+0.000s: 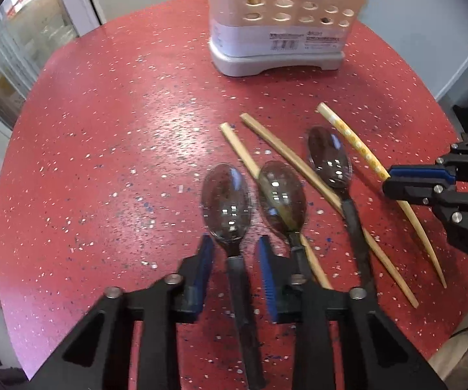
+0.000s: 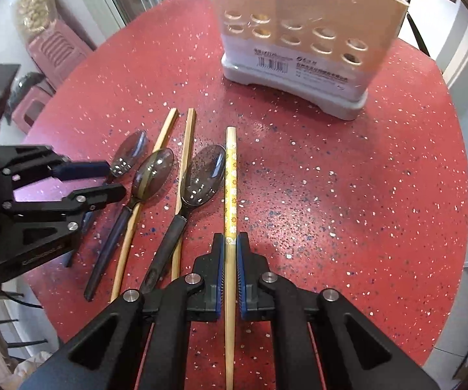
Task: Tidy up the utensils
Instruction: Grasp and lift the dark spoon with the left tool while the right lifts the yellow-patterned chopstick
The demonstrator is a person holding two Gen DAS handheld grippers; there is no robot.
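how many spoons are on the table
3, side by side: leftmost spoon between the open left gripper's fingers, middle spoon across a plain chopstick, right spoon.

Bare table [image 2: 347,201] lies right of spoons, perhaps reaching the holder [image 2: 298,48].

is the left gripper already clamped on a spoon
No, the left gripper has its jaws spread either side of the spoon handle, with gaps showing.
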